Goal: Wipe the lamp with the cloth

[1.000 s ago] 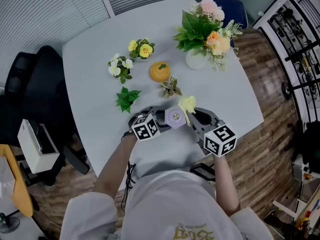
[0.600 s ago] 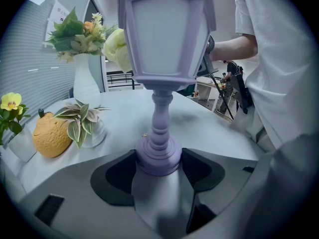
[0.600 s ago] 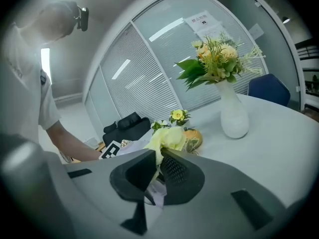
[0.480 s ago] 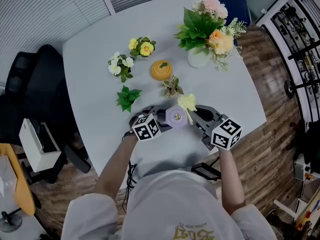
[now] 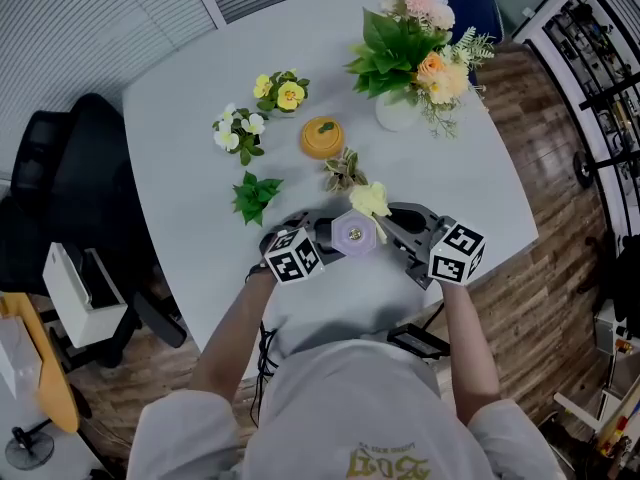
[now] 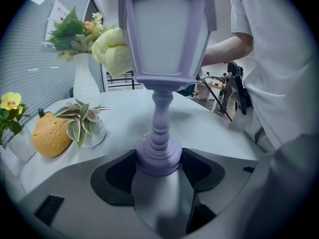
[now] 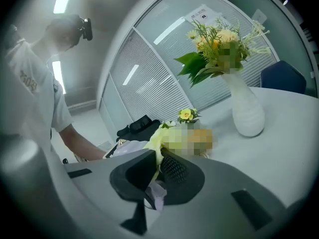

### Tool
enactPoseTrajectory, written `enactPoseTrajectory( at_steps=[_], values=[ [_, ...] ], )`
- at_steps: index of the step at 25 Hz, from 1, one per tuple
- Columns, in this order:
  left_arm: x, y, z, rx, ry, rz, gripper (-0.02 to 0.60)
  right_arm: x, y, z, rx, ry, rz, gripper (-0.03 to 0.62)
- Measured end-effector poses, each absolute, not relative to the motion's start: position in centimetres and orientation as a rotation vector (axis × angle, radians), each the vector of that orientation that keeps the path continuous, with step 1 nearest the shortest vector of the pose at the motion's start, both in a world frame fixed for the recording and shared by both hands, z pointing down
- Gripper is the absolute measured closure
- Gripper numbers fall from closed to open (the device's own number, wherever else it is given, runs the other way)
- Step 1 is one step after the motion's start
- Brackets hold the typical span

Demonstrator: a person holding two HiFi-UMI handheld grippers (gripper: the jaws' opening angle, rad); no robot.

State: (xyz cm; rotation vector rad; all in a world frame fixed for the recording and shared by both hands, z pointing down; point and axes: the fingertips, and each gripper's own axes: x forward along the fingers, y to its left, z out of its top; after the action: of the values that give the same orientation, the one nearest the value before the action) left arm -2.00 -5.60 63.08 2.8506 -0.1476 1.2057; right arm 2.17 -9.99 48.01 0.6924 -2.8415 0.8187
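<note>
White table (image 5: 200, 118) carries flower pots (image 5: 283, 95) and a vase (image 5: 397, 116). Left gripper (image 6: 158, 166) is clenched on the round base of the purple lamp (image 6: 167, 34), upright near the table's front edge. Yellow cloth (image 6: 113, 51) touches the lamp's shade, pinched in the right gripper (image 7: 155, 176). Risk: sideways wiping pressure may rotate the base in the jaws or tilt the lamp. A loosely pinched cloth may pull free.

I note that the lamp (image 6: 167, 44) runs off the top edge of the left gripper view, so its cap is lost there. Its foot is partly buried between the jaws of the left gripper (image 6: 158, 169). The cloth (image 6: 113, 51) passes behind the lamp, hiding its far end. In the right gripper view, the cloth's tail vanishes inside the right gripper (image 7: 155, 176), whose near jaw screens most of the lamp.
</note>
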Motion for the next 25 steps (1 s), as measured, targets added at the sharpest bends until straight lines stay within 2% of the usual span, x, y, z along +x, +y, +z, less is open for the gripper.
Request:
enactPoseTrajectory(
  at_steps=[25],
  values=[
    [-1.9,-5.6,63.1,2.853,-0.144,1.204,0.289,1.6,-9.6,49.8,0.605,-2.883,0.918,0.559]
  ],
)
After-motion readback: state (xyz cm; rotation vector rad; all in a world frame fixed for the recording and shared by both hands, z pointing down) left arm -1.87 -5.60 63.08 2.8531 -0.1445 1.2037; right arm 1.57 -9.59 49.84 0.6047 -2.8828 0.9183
